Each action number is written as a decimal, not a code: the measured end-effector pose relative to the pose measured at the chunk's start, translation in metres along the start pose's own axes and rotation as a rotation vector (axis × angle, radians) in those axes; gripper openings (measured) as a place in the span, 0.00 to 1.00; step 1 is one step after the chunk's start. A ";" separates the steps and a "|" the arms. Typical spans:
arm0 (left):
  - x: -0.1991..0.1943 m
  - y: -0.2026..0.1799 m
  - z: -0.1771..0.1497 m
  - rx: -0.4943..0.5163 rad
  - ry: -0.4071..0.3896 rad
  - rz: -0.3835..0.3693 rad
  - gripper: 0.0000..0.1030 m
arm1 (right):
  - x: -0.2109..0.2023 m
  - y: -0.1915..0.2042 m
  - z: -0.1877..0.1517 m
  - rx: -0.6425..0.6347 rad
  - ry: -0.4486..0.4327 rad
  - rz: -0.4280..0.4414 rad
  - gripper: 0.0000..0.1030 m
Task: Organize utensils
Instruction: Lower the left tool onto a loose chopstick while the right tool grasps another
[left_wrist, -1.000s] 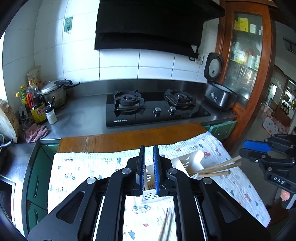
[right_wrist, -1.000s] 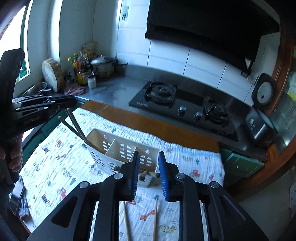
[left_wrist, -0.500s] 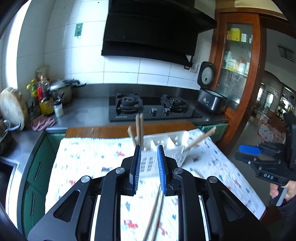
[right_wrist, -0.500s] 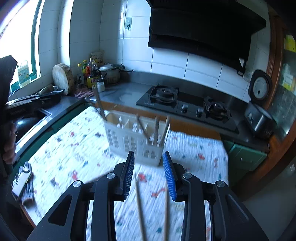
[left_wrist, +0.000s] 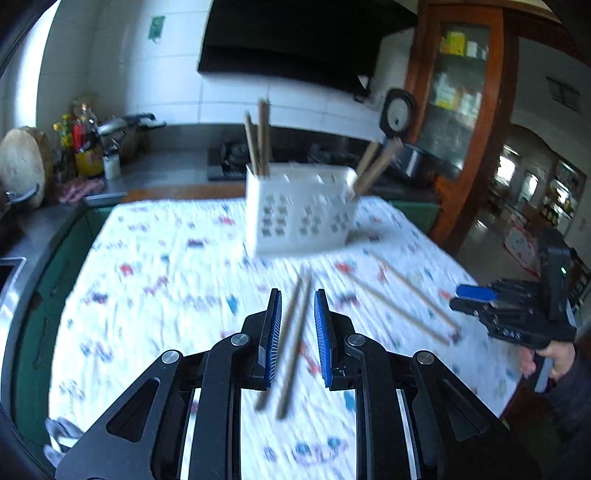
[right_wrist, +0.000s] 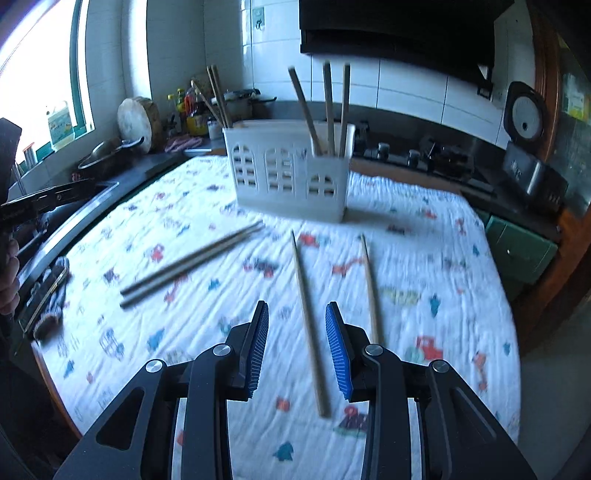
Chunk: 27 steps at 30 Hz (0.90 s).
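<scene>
Fingers of the left gripper (left_wrist: 297, 306) spread apart, holding nothing, lined up over a dark pair of chopsticks (left_wrist: 291, 336) lying side by side on the cloth-covered table (left_wrist: 155, 280). Fingers of the right gripper (right_wrist: 297, 325) likewise wide apart and empty, straddling one light chopstick (right_wrist: 308, 317), with a second light chopstick (right_wrist: 370, 284) flat on the cloth just to its right, outside the gap.

Partly done, judging by the white holder (right_wrist: 291, 177) standing upright toward the far side of the table: three sticks upright in its right-hand compartment (right_wrist: 327, 107), a couple more leaning out of its left end (right_wrist: 218, 96). Middle compartments too blurred to tell.

Still loose on the cloth: four chopsticks in all, namely the dark pair, well apart to the left in the right wrist view (right_wrist: 192, 264), and the two light ones. Probably two more pick-ups left, one pair per side, then dropping each into a compartment. Neither grasp begun yet; no contact visible between fingers and sticks. Left wrist view heavily smeared, so exact height above the cloth not readable.
</scene>
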<state>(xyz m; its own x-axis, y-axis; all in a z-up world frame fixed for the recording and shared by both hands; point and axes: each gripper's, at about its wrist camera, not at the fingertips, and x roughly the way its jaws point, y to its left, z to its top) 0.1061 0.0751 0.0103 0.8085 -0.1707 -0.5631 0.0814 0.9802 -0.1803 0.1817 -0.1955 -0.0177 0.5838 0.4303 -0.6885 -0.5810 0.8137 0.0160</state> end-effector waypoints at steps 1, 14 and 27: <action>0.003 -0.002 -0.008 0.010 0.014 -0.006 0.18 | 0.004 0.000 -0.008 0.000 0.011 0.004 0.31; 0.060 -0.011 -0.070 0.099 0.208 -0.020 0.18 | 0.034 -0.013 -0.048 0.021 0.093 0.000 0.30; 0.087 0.010 -0.071 0.051 0.260 0.023 0.18 | 0.049 -0.014 -0.050 0.021 0.128 0.017 0.27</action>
<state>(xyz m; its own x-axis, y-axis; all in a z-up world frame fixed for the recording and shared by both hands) 0.1358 0.0629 -0.0982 0.6342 -0.1623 -0.7559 0.0996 0.9867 -0.1283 0.1898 -0.2052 -0.0875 0.4958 0.3917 -0.7751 -0.5773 0.8154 0.0427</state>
